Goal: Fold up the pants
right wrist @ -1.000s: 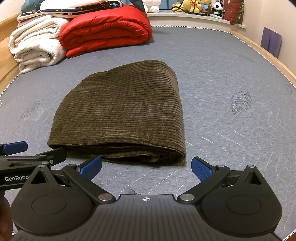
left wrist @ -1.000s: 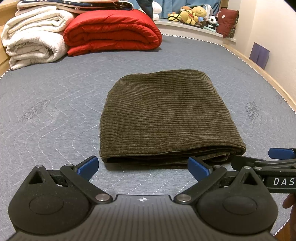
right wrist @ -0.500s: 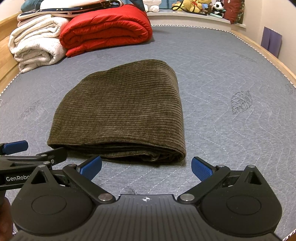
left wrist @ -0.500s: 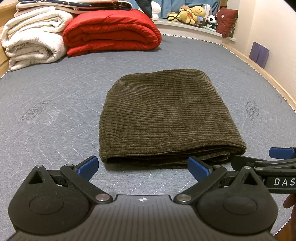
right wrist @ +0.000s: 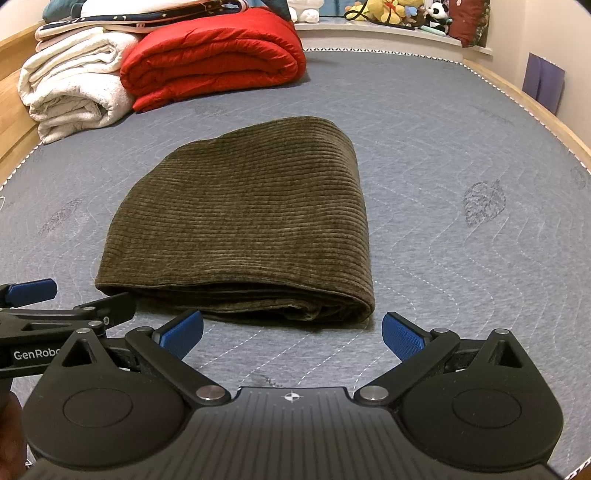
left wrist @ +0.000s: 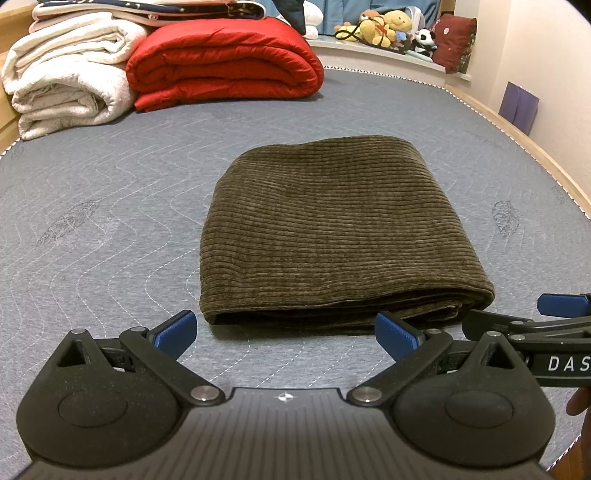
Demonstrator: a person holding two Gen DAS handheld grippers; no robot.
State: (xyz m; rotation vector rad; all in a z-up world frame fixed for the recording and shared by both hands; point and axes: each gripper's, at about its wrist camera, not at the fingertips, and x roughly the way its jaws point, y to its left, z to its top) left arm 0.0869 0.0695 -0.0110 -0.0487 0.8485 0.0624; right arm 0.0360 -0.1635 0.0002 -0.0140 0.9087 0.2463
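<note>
Olive-brown corduroy pants (left wrist: 332, 229) lie folded into a thick rectangle on the grey quilted mattress (left wrist: 110, 229), layered edges facing me. My left gripper (left wrist: 286, 334) stands open just short of that near edge, nothing between its blue pads. In the right wrist view the same pants (right wrist: 243, 221) lie ahead and slightly left, and my right gripper (right wrist: 291, 334) is open and empty in front of their right corner. Each gripper shows at the edge of the other's view: the right one (left wrist: 554, 317) and the left one (right wrist: 40, 299).
A red folded duvet (left wrist: 225, 62) and a white rolled blanket (left wrist: 66, 77) sit at the far left. Stuffed toys (left wrist: 384, 26) line a ledge behind the bed. A wooden bed frame (left wrist: 517, 136) runs along the right. A purple folder (left wrist: 519, 107) leans on the wall.
Both grippers have drifted very slightly; the pants appear marginally higher in both views. Both stay open, and the pants lie still.
</note>
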